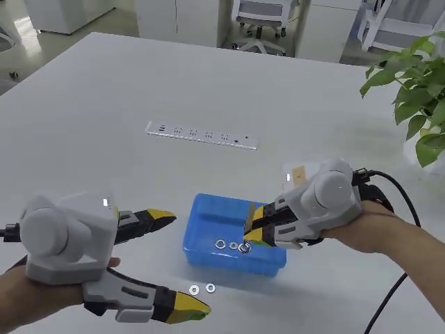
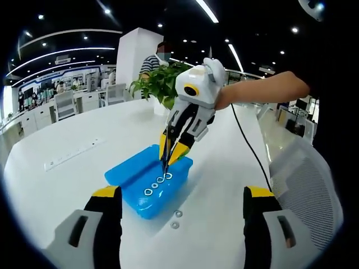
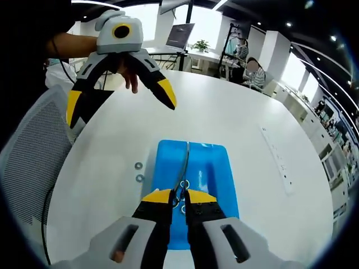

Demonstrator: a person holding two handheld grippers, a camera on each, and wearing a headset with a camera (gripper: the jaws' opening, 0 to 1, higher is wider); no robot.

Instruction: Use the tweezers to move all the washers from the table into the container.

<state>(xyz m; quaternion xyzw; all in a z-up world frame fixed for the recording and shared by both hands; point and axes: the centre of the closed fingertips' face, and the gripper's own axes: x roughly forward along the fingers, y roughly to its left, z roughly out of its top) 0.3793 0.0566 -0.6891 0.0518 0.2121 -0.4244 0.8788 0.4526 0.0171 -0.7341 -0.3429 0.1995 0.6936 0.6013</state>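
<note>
R gripper (image 1: pixel 254 235) is clamped on the tweezers (image 3: pixel 184 165), tips down inside the blue container (image 1: pixel 208 209), right at one of the washers in there (image 1: pixel 220 244). I count 3 in the head view, maybe 4 from the L gripper view, hard to tell tbh. 2 more washers (image 1: pixel 194 289) sit on the white table (image 1: pixel 104 104) just in front of the container. L gripper (image 1: pixel 181 263) hovers beside it w/ jaws wide apart, holding nothing. Power strip (image 1: pixel 201 135) further back.

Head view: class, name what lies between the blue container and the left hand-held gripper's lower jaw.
Two washers lie side by side on the table, outside the blue container; head view shows them.
</note>
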